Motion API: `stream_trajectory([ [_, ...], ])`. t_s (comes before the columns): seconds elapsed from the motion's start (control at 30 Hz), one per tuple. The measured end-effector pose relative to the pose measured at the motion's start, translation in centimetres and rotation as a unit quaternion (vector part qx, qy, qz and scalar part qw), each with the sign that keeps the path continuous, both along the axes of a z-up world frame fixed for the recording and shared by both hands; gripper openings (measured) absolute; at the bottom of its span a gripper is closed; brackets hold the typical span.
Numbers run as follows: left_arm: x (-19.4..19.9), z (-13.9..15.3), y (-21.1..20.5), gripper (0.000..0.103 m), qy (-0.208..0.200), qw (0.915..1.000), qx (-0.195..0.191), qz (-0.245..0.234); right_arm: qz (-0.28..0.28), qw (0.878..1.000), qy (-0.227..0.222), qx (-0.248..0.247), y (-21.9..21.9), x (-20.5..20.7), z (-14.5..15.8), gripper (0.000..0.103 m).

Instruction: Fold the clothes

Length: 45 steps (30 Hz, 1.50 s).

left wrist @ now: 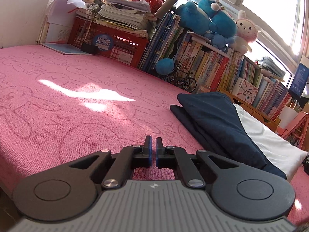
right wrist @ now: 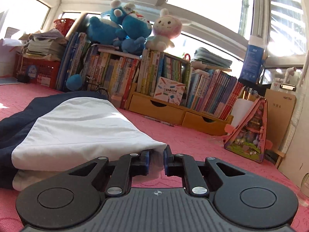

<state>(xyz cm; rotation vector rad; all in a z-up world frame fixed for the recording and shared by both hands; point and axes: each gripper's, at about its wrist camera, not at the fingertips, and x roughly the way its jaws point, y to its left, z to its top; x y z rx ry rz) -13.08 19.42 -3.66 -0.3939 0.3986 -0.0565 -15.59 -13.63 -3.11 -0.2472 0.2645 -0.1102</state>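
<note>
With our right gripper (right wrist: pixel 156 155) part-open around the white garment (right wrist: pixel 77 123) corner at 12 o'clock and our left gripper (left wrist: pixel 154 145) nearly closed on nothing, we risk the fabric slipping free.

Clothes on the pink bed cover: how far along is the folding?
Done, it seems: the navy garment lies in folded layers, with the white garment doubled over beside it. In hand: the right hand-held gripper has the white garment's corner between its fingers, which stand slightly apart. The left hand-held gripper is nearly closed and holds nothing. Left: probably one last fold or tidy-up of the white piece.
</note>
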Motion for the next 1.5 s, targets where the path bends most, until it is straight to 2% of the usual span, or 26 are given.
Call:
stream_trajectory([
  [0.1, -0.5, 1.3, -1.5, 0.003, -0.016, 0.9993, 0.007, -0.034, -0.002, 0.999, 0.036, 0.014, -1.9, -1.2, -0.7, 0.007],
  [0.23, -1.2, 3.0, -3.4, 0.010, -0.038, 0.9960, 0.017, -0.080, 0.019, 0.997, 0.075, 0.016, -2.5, -2.7, -1.9, 0.006],
  [0.33, -1.8, 4.3, -4.9, 0.020, -0.054, 0.9918, 0.025, -0.113, 0.030, 0.996, 0.083, 0.017, -2.3, -3.4, -2.5, 0.006],
  [0.4, -2.1, 5.1, -5.9, 0.032, -0.064, 0.9882, 0.030, -0.136, 0.032, 0.996, 0.075, 0.025, -2.8, -3.2, -2.7, 0.009],
  [0.43, -2.3, 5.5, -6.3, 0.032, -0.069, 0.9861, 0.032, -0.147, 0.038, 0.995, 0.078, 0.039, -3.3, -2.6, -2.6, 0.010],
  [0.53, -2.8, 6.7, -7.8, 0.041, -0.084, 0.9791, 0.039, -0.181, 0.053, 0.991, 0.089, 0.081, -4.7, -0.8, -2.4, 0.025],
  [0.6, -3.0, 6.1, -9.3, 0.048, -0.077, 0.9751, 0.039, -0.204, 0.060, 0.988, 0.099, 0.107, -5.6, 0.6, -2.4, 0.050],
  [0.73, -3.1, 5.1, -11.6, 0.048, -0.062, 0.9700, 0.067, -0.225, 0.054, 0.991, 0.096, 0.074, -5.9, 2.1, -2.4, 0.067],
  [0.77, -3.2, 4.8, -12.0, 0.051, -0.061, 0.9680, 0.076, -0.231, 0.063, 0.991, 0.098, 0.064, -5.9, 2.4, -2.6, 0.074],
  [0.8, -3.3, 4.6, -12.3, 0.054, -0.061, 0.9662, 0.081, -0.237, 0.072, 0.991, 0.100, 0.054, -6.0, 2.7, -2.7, 0.076],
  [0.83, -3.2, 4.5, -12.4, 0.055, -0.059, 0.9655, 0.083, -0.239, 0.086, 0.988, 0.116, 0.060, -6.0, 3.3, -2.8, 0.075],
  [0.87, -3.2, 4.3, -12.6, 0.055, -0.057, 0.9648, 0.086, -0.242, 0.112, 0.981, 0.132, 0.087, -6.2, 3.8, -2.7, 0.057],
  [0.9, -3.1, 4.2, -12.7, 0.055, -0.055, 0.9645, 0.087, -0.243, 0.137, 0.973, 0.147, 0.113, -6.4, 4.3, -2.6, 0.024],
  [0.93, -2.9, 4.3, -12.6, 0.055, -0.052, 0.9667, 0.081, -0.237, 0.144, 0.969, 0.152, 0.133, -6.5, 4.5, -2.6, 0.022],
  [0.97, -2.8, 4.4, -12.4, 0.055, -0.050, 0.9689, 0.073, -0.231, 0.144, 0.970, 0.150, 0.125, -6.1, 4.4, -2.5, 0.018],
  [1.1, -2.3, 4.8, -11.1, 0.056, -0.044, 0.9776, 0.045, -0.201, 0.149, 0.972, 0.138, 0.122, -4.8, 2.9, -2.2, 0.016],
  [1.27, -1.9, 5.2, -9.8, 0.056, -0.037, 0.9838, 0.044, -0.170, 0.198, 0.962, 0.136, 0.130, -2.7, -0.9, -0.9, 0.016],
  [1.4, -2.1, 5.5, -9.8, 0.059, -0.044, 0.9818, 0.032, -0.182, 0.242, 0.951, 0.146, 0.121, -0.7, -3.3, -0.3, 0.017],
  [1.5, -2.5, 5.5, -10.6, 0.063, -0.049, 0.9771, 0.045, -0.202, 0.273, 0.943, 0.152, 0.112, 1.1, -4.4, -0.3, 0.017],
])
